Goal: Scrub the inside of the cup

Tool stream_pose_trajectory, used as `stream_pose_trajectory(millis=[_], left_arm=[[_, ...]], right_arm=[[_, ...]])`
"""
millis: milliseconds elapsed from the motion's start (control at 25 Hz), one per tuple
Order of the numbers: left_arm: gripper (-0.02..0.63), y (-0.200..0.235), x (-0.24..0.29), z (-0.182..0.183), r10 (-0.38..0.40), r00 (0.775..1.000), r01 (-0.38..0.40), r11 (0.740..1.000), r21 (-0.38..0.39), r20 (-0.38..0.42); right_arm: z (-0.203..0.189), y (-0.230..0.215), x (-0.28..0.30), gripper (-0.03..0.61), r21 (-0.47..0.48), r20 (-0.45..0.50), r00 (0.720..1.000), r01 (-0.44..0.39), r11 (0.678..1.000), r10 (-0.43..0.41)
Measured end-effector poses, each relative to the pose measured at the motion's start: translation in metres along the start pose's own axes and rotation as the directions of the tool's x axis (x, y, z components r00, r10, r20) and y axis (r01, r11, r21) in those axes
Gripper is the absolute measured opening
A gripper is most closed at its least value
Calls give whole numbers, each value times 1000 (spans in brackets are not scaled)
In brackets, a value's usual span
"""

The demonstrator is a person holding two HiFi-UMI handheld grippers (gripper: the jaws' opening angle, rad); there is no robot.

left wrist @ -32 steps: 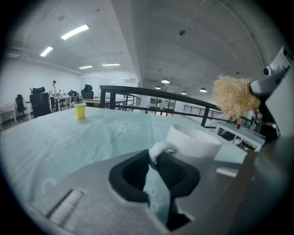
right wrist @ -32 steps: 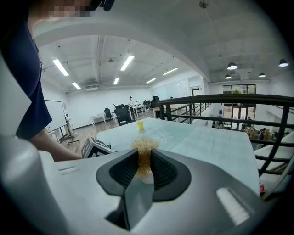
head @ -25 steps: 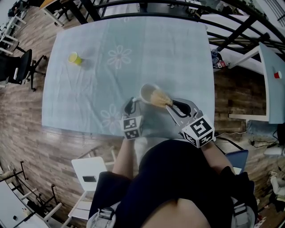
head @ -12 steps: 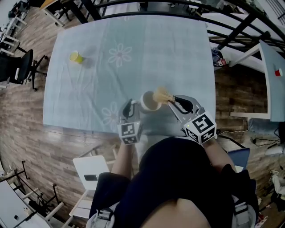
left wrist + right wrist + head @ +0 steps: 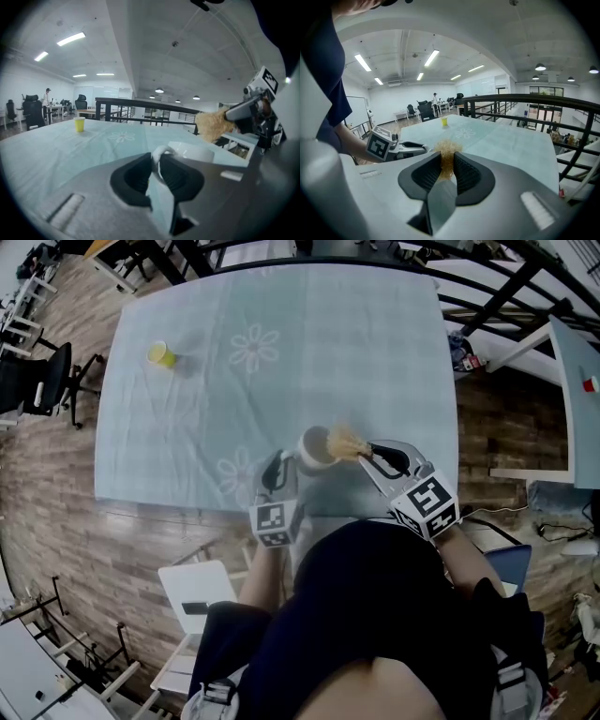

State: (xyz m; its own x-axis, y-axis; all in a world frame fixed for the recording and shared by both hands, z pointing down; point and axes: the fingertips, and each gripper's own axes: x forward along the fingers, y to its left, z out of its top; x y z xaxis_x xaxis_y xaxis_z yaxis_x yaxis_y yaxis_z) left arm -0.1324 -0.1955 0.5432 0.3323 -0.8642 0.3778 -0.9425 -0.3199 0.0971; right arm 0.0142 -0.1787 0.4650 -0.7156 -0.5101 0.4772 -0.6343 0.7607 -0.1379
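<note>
While left gripper [image 5: 277, 465] jaws clamp handle of white cup [image 5: 315, 447], right gripper [image 5: 367, 452] jaws pinch frizzy golden scrubber [image 5: 345, 442] beside rim.

Cup [image 5: 192, 151]: lower wall hidden behind left gripper [image 5: 157, 161] body, interior unseen. Head view: scrubber [image 5: 345, 442] covers part of the mouth; contact indeterminate.

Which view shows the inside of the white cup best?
The head view: it looks down into the cup, with the scrubber at its rim. The left gripper view shows only the cup's outer wall and the handle pinched in the jaws. In the right gripper view the scrubber hides the cup.
</note>
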Motion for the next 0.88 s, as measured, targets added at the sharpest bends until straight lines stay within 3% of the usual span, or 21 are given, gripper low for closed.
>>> stream_pose_trajectory(millis=[160, 360, 640, 760, 880], left_arm=[[51, -6, -4, 3, -20, 1000, 20, 1000, -14, 17], [51, -11, -7, 2, -38, 999, 37, 998, 58, 15], [49, -9, -17, -11, -28, 999, 30, 996, 80, -24], [49, -6, -20, -19, -20, 999, 23, 996, 82, -40], [46, -2, -23, -27, -9, 998, 13, 996, 83, -54]], right_arm=[[-2, 3, -1, 83, -2, -6, 1000, -9, 1000, 9], [-6, 8, 3, 83, 6, -12, 1000, -24, 1000, 24], [-12, 16, 4, 83, 6, -31, 998, -51, 999, 51], [-12, 24, 7, 83, -37, -48, 996, -83, 996, 81], [-7, 35, 13, 81, -140, -94, 989, -130, 981, 118]])
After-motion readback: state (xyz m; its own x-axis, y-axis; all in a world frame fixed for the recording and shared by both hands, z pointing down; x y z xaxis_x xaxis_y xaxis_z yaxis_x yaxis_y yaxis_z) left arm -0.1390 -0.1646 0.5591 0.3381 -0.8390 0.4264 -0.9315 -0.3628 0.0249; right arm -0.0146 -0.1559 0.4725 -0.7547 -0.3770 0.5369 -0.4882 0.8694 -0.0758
